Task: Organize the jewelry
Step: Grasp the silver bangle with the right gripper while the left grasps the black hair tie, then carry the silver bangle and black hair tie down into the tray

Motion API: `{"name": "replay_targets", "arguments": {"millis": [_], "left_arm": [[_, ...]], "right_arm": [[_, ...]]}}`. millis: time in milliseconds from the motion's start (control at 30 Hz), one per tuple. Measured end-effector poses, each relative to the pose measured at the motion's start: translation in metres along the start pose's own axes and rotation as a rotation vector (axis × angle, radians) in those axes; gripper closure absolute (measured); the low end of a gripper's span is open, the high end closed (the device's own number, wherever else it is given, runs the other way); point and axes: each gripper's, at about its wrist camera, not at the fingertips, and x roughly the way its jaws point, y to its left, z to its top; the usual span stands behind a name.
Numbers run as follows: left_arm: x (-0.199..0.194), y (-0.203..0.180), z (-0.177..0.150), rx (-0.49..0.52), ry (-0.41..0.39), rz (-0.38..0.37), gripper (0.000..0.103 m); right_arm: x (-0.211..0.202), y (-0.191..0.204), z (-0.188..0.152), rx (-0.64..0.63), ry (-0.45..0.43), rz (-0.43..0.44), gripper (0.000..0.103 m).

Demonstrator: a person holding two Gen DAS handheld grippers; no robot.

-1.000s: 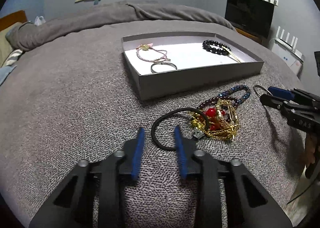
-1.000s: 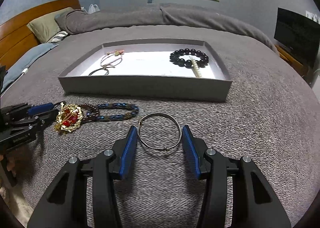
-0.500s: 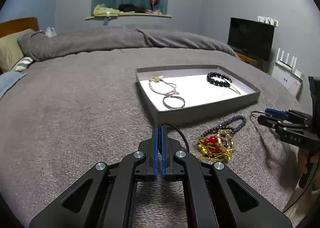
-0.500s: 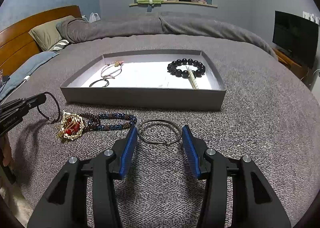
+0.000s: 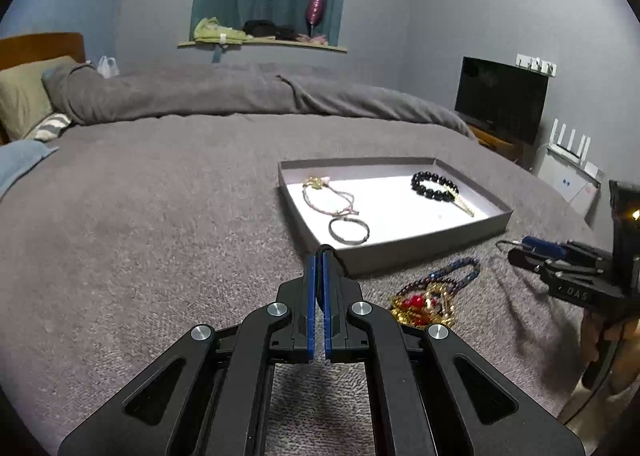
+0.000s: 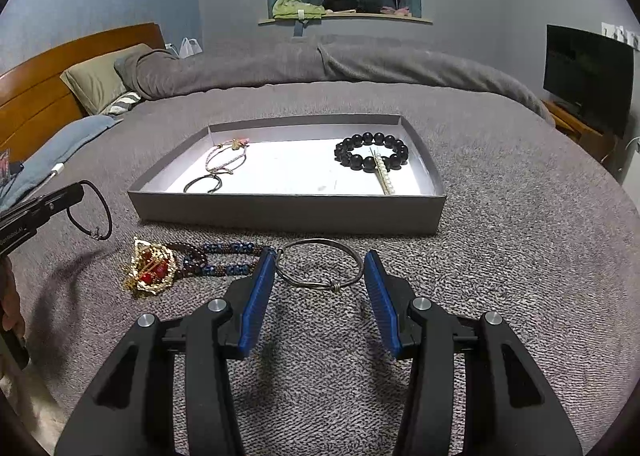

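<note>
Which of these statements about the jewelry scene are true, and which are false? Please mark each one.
1. The left tool holds the black hair tie above the blanket. True.
2. The right tool is shut on the silver bangle. False: it is open, fingers either side.
3. The black bead bracelet lies in the tray. True.
4. The gold and red ornament is in the tray. False: it lies on the blanket.

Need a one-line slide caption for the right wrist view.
Open right tool straddling a silver bangle on the bed, gray tray ahead, left tool holding a black hair tie.
</note>
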Motion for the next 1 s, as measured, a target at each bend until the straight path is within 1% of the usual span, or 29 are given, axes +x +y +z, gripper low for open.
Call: {"name": "replay_targets", "arguments": {"millis": [133, 233, 333, 467, 600, 800, 933, 1000], "left_arm": [[-0.006, -0.002, 0.012, 0.011, -0.019, -0.001, 0.099], [-0.006, -0.003, 0.023, 0.012, -0.017, -0.028, 0.099], [-0.004, -0.008, 0.035, 0.038, -0.021, -0.025, 0.099], [0.004, -0.014, 0.051, 0.067, -0.022, -0.037, 0.099], [0.018, -0.019, 0.064, 0.072, -0.022, -0.054, 0.099], [0.05, -0.026, 0.076, 0.062, 0.024, -0.105, 0.099], [0.08, -0.03, 0.09, 0.079, 0.078, -0.127, 0.099], [0.095, -0.031, 0.096, 0.078, 0.112, -0.153, 0.099]], "right_arm": [[-0.003, 0.0, 0.003, 0.002, -0.012, 0.008, 0.056], [-0.006, -0.001, 0.009, 0.007, -0.026, 0.021, 0.056], [-0.009, -0.003, 0.017, 0.01, -0.045, 0.021, 0.056], [-0.005, -0.008, 0.034, 0.019, -0.06, 0.018, 0.056], [0.007, -0.011, 0.054, 0.053, -0.046, 0.052, 0.056], [0.029, -0.01, 0.081, 0.048, -0.053, 0.04, 0.056], [0.053, -0.011, 0.095, 0.053, -0.036, 0.046, 0.056], [0.066, -0.011, 0.099, 0.05, -0.025, 0.043, 0.056]]}}
